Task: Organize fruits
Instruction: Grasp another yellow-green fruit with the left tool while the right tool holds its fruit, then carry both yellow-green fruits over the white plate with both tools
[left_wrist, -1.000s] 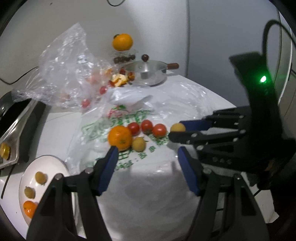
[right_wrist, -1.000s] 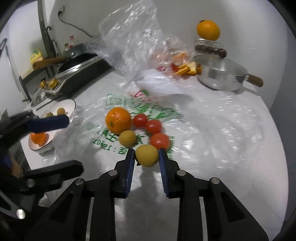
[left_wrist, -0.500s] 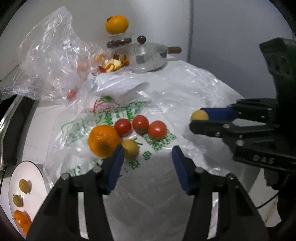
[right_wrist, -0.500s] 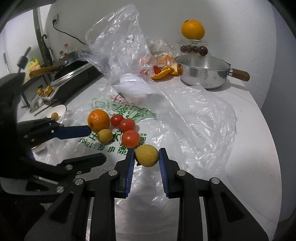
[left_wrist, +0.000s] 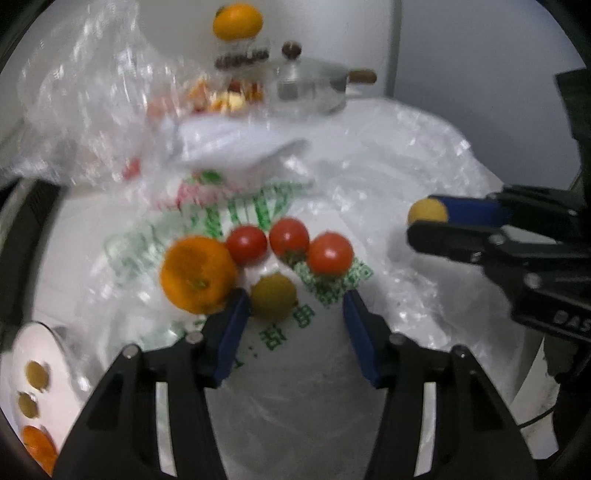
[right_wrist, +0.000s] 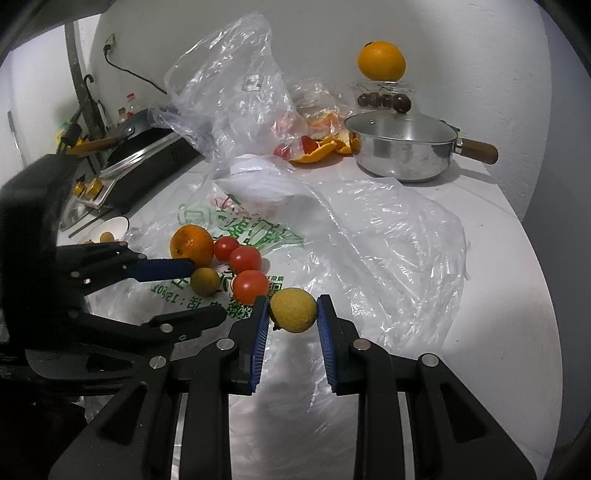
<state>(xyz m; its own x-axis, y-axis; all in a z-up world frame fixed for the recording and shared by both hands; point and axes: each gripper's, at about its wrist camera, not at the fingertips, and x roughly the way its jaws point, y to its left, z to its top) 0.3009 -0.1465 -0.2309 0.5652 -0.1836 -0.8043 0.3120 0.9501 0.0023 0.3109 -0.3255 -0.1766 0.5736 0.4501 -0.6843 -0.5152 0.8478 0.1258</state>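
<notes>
The left tool (left_wrist: 295, 306) stands released around the small yellow-green fruit (left_wrist: 273, 297) on the printed bag (right_wrist: 236, 225), beside the orange (left_wrist: 197, 274); centre it before clenching. The right tool (right_wrist: 291, 312) grips a yellow fruit (right_wrist: 293, 309) above the bench (right_wrist: 509, 295).

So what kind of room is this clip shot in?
Most likely a home kitchen: a stove sits at the counter's far left, a lidded steel saucepan stands by the wall, and fruit lies on plastic bags.

The right gripper (right_wrist: 291, 314) clamps a yellow fruit (right_wrist: 293, 309) above the plastic bag (right_wrist: 388, 236).
</notes>
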